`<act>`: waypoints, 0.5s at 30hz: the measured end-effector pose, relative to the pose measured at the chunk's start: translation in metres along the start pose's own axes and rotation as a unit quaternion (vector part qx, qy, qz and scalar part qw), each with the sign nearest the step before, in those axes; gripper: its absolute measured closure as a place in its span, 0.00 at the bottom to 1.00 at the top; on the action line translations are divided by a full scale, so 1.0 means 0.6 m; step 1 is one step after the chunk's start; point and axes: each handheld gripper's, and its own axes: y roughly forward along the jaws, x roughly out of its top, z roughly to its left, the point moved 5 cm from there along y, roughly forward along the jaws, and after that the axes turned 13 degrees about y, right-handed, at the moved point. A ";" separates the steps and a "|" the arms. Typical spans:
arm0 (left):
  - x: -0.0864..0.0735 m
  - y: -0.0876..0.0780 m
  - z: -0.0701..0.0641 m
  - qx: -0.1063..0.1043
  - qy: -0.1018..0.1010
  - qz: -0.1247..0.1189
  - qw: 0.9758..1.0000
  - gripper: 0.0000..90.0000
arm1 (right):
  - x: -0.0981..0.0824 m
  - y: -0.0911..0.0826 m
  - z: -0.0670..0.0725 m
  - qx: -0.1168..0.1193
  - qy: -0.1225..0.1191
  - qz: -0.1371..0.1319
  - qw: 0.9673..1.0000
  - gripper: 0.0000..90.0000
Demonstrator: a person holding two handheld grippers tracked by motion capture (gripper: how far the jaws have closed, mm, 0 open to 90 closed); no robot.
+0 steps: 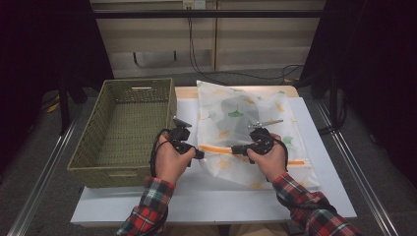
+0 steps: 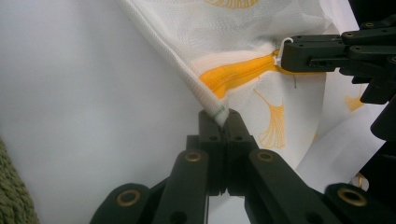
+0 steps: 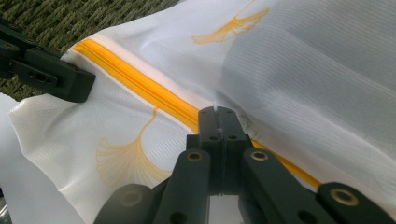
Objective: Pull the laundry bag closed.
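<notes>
At the table's near middle, you hold a white mesh laundry bag printed with ginkgo leaves, its orange zipper running along the near edge; your left gripper has its jaws clamped on the bag's corner seam just beside the zipper's end; your right gripper has its jaws closed on the zipper line, apparently on the small pull, though the pull itself is hard to make out; the zipper looks closed between the two grippers, and how far it runs shut beyond your right hand cannot be told; the woven green basket stands at the table's left edge, nothing in it; bagging into it appears yet to come.
</notes>
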 end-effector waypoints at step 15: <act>0.000 0.001 -0.003 -0.005 -0.005 0.004 1.000 0.99 | -0.001 -0.007 -0.010 -0.008 0.007 -0.006 1.000 1.00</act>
